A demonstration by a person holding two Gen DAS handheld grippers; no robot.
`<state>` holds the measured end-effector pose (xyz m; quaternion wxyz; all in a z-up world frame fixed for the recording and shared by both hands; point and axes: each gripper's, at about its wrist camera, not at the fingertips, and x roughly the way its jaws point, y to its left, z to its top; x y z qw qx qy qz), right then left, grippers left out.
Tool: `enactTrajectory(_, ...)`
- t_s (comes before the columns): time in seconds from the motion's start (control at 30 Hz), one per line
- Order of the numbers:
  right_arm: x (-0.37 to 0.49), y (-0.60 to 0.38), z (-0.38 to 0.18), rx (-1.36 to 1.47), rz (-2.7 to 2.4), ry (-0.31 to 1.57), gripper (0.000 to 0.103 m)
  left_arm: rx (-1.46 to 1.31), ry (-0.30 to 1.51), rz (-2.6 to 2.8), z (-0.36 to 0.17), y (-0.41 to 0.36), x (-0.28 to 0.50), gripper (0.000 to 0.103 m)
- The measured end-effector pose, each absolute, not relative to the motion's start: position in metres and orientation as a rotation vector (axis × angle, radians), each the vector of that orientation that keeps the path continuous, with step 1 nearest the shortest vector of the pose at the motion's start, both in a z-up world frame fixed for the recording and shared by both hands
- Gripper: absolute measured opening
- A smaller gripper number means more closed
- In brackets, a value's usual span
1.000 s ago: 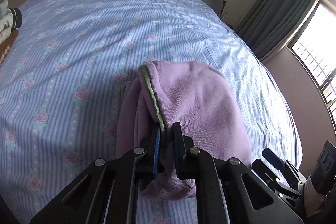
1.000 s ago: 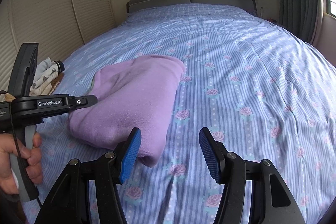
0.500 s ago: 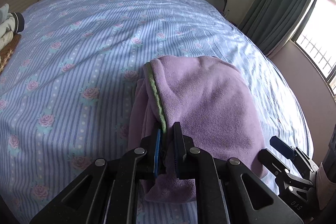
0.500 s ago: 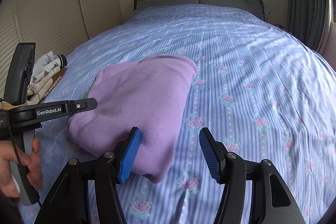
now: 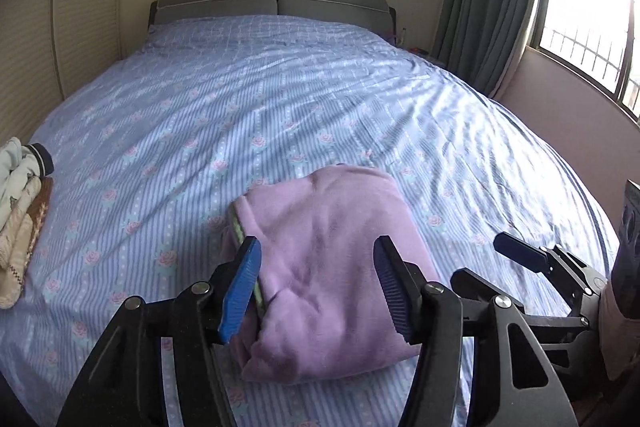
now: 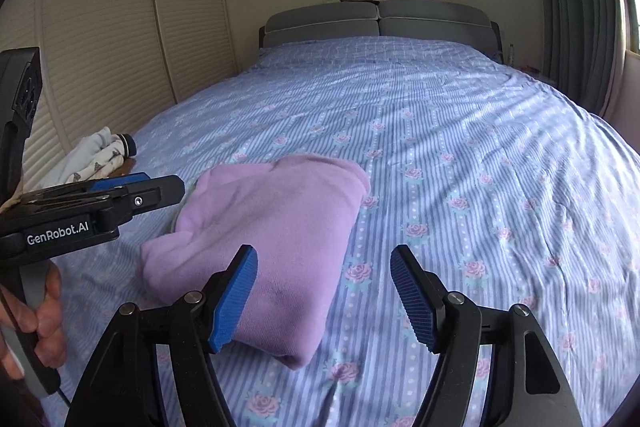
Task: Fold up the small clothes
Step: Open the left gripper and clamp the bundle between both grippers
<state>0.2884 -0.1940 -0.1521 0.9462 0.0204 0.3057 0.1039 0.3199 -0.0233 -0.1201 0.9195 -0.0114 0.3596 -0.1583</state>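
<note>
The purple garment (image 5: 332,267) (image 6: 272,235) lies folded into a compact bundle on the bed (image 5: 280,99) (image 6: 480,187), near the bed's front edge and left of centre in the right wrist view. A green-trimmed hem (image 5: 240,231) shows along the bundle's left side in the left wrist view; its lower run passes behind the left blue finger pad and is hidden there.

The left gripper (image 5: 316,287) is spread wide, its fingers standing either side of the bundle's near portion and gripping nothing. Whether the pads touch the fabric cannot be told, as the bundle's near edge is hidden behind the finger frames. In the right wrist view the same tool enters from the left, with part of the person's left hand (image 6: 44,323) on its grip; the hand is cut off by the frame edge.

The right gripper (image 6: 324,291) is likewise wide open and empty. Its left finger overlaps the bundle's near corner in the view; contact cannot be confirmed.

A pile of pale folded clothes (image 5: 18,211) (image 6: 96,159) sits at the bed's left edge, cut off by the frame in the left wrist view and partly hidden behind the left tool in the right wrist view.
</note>
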Motion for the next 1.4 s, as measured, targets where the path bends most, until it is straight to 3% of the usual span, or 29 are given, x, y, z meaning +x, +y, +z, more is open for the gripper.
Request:
enactTrajectory(0.3, 0.313, -0.202, -0.148, -0.031, 0.259, 0.638, 0.073, -0.133, 0.846, -0.311, -0.172, -0.018, 0.333, 0.058)
enactTrajectory(0.6, 0.321, -0.188, -0.161, -0.038, 0.317, 0.683, 0.073, -0.112, 0.852, -0.303, -0.181, -0.018, 0.337, 0.059)
enactTrajectory(0.63, 0.323, -0.190, -0.161, -0.024, 0.316, 0.688, 0.073, -0.107, 0.855, -0.297, -0.178, -0.018, 0.336, 0.061)
enactTrajectory(0.77, 0.330, -0.200, -0.158, 0.024, 0.277, 0.691, 0.082, -0.095, 0.807, -0.244, -0.163, -0.010, 0.323, 0.088)
enactTrajectory(1.23, 0.358, -0.220, -0.188, 0.272, 0.400, 0.880, 0.083, -0.325, 0.923, -0.178, -0.195, 0.037, 0.334, 0.089)
enactTrajectory(1.4, 0.368, -0.220, -0.197, 0.317, 0.438, 0.898, 0.083, -0.358, 0.944, -0.194, -0.209, 0.038, 0.342, 0.095)
